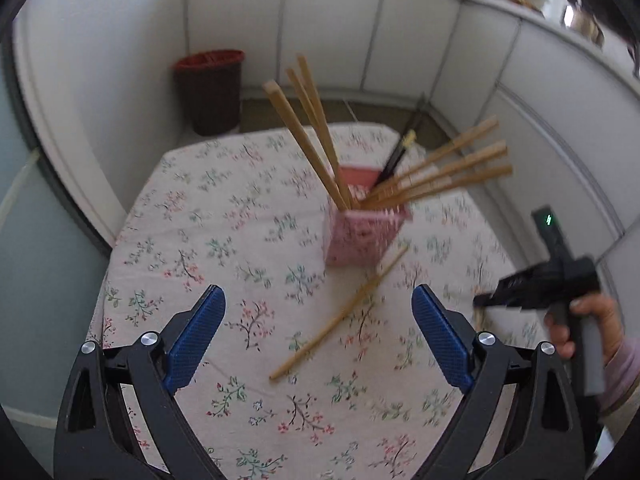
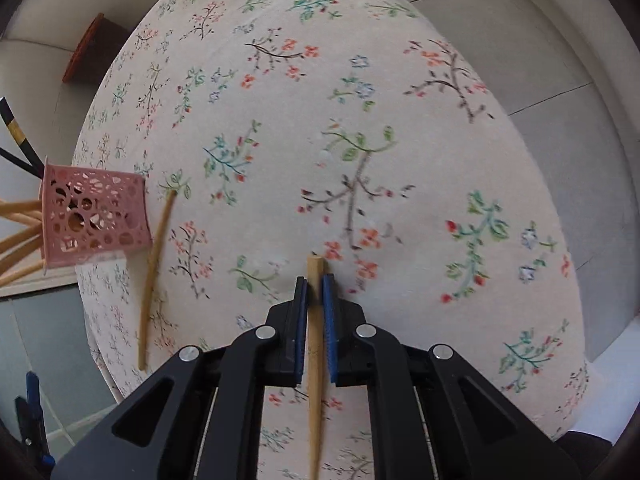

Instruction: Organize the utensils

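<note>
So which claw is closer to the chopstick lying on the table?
Left. The left gripper hangs open right over the loose chopstick; the right gripper, off to its side, pinches another chopstick.

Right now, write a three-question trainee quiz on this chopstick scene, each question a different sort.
1. True or false: the right gripper is shut on a chopstick.
2. The left gripper is: A open, B shut, C out of view.
3. Fill in: one loose chopstick lies on the tablecloth beside the pink ____.

Key: 1 true; 2 A; 3 holder.
</note>
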`<state>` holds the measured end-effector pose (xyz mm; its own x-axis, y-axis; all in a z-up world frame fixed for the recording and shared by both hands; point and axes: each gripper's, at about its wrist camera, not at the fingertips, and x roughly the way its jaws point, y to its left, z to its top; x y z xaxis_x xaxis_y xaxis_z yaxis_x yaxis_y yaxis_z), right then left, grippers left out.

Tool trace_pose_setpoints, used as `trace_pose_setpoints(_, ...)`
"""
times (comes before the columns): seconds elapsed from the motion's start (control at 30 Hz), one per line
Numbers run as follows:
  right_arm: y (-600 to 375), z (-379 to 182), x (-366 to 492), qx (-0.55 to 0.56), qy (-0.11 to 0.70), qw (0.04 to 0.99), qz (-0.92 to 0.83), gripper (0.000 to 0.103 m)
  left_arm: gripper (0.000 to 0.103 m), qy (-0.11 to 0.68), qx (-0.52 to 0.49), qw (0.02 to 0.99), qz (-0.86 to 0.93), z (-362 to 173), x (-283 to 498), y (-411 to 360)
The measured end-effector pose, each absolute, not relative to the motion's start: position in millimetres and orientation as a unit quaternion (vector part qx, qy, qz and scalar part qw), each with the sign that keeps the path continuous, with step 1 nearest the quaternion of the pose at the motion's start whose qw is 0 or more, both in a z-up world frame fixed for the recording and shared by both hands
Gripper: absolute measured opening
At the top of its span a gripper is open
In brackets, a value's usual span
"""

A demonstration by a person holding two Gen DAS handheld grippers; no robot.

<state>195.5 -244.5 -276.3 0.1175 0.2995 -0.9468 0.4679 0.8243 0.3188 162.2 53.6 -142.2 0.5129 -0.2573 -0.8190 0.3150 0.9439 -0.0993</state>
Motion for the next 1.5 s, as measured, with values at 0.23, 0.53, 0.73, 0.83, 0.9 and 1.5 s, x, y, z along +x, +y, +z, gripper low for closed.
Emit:
trace_pose_setpoints(0.23,-264,-277,175,0.292,0.658,0.693,-0.039,0.008,0.084,0.523,0.177,0.813,-0.184,-206,181,21)
trace_pose_setpoints(0.53,-270,-280,178,0.316,0.654,0.687,-0.015,0.008,0.055,0.569,0.215,0.768,-0.199,-263,200,18)
trace_pose_setpoints(0.73,-267,-282,178,0.322,0.649,0.689,-0.007,0.008,0.011,0.604,0.220,0.713,-0.279,-259,169,17)
trace_pose_setpoints(0.83,-268,-283,176,0.323,0.648,0.690,-0.001,0.008,0.027,0.625,0.274,0.644,-0.346,-256,130,4)
trace_pose_setpoints(0.9,-269,-283,177,0.322,0.651,0.687,0.000,0.008,0.069,0.612,0.288,0.663,-0.321,-248,130,-2)
trace_pose_setpoints(1.5,-270,-284,178,0.327,0.648,0.688,0.010,0.008,0.005,0.589,0.183,0.760,-0.207,-241,182,-70)
